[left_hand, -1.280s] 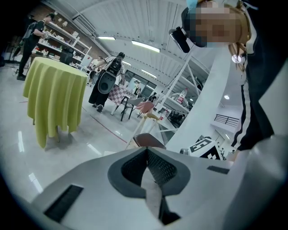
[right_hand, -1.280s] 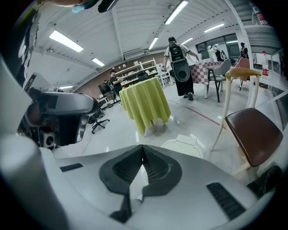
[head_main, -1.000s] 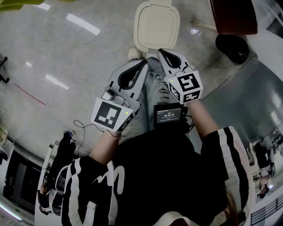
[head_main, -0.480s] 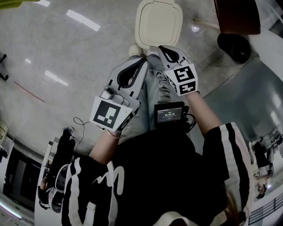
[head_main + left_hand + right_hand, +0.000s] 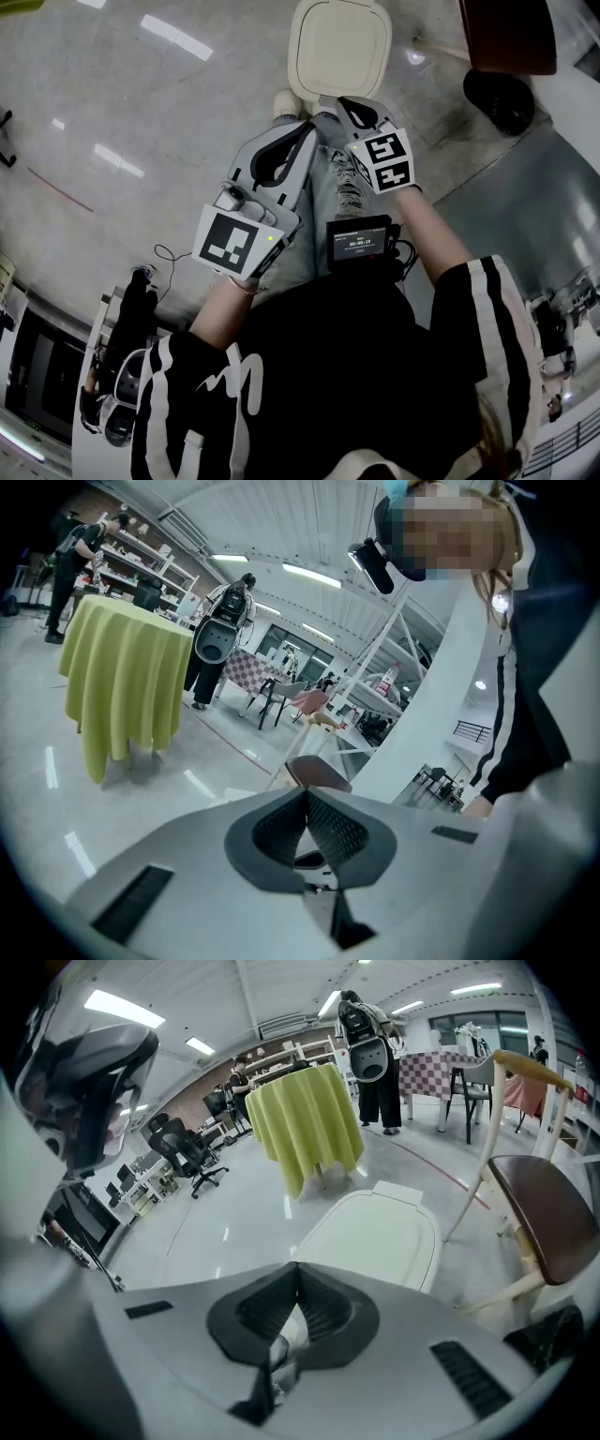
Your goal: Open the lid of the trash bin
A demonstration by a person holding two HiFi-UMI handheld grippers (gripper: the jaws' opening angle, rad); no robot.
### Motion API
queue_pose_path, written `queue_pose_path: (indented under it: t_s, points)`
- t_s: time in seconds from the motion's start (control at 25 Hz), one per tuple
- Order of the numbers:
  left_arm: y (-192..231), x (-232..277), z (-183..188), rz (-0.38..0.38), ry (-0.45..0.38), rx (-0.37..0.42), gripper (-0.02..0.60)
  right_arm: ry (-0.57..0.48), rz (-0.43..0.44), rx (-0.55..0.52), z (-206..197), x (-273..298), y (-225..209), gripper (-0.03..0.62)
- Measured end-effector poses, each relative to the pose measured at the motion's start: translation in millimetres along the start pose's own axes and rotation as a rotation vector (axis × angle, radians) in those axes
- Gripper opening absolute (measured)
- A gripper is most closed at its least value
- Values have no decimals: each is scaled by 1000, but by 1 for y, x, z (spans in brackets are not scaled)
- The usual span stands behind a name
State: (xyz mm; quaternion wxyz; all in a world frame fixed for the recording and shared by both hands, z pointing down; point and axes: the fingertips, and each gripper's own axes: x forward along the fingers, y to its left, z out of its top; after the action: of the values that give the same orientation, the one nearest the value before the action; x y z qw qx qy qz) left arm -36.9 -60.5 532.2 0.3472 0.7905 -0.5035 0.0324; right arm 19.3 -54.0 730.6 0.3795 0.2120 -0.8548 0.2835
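Idleness marks the left side: the left claw (image 5: 306,131) hangs beside the person's leg (image 5: 323,202), jaws pressed together on nothing, seemingly kept clear as the spare. Ahead on the floor (image 5: 141,112), the trash bin lid (image 5: 339,47) lies shut and flat. The right claw (image 5: 343,101), jaws also together and empty, points at the lid's near edge, likely placed to hook under it and lift.

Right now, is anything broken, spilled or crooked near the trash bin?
Nothing stands out. The cream plastic trash bin sits with its lid flat and closed, and the shiny grey floor around it shows no spill.
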Motion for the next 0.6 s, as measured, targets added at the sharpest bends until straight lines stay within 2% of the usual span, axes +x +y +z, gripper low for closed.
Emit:
queue_pose_path:
  t_s: [0.36,0.6]
  points:
    - [3,4,11,18,-13,-19,8,80,-1,-45,-15,22,-5,3]
    - [2,2,4,8,1,-9,8,122,10,-81,-29,29,-4,4]
